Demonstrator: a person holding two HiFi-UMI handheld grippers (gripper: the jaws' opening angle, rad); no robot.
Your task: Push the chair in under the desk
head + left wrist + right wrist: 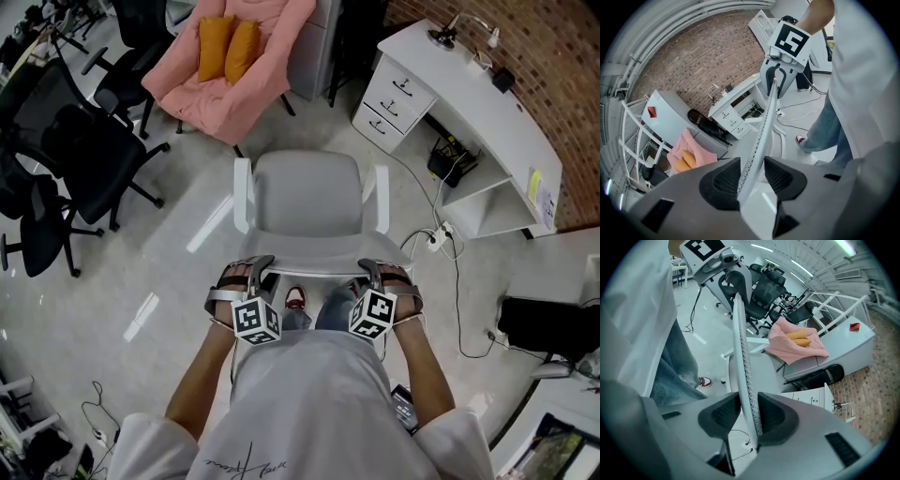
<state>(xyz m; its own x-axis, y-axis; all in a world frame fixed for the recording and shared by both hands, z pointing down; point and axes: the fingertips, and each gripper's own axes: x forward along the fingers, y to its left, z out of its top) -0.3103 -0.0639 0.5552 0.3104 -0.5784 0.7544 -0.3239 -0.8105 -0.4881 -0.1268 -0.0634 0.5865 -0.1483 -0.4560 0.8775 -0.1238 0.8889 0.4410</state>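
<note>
A grey chair (307,192) with white armrests stands in front of me, its seat facing away. The white desk (478,103) stands at the upper right against a brick wall, apart from the chair. My left gripper (251,267) straddles the top edge of the backrest (761,136); one pad touches it and a small gap shows at the other pad, so it is open (752,176). My right gripper (380,270) is shut on the same backrest edge (743,357), both pads pressing on it (743,416).
A pink armchair (234,66) with orange cushions stands beyond the chair. Black office chairs (84,159) fill the left. A white drawer unit (394,98) sits at the desk's near end. Cables and a power strip (436,239) lie on the floor to the right.
</note>
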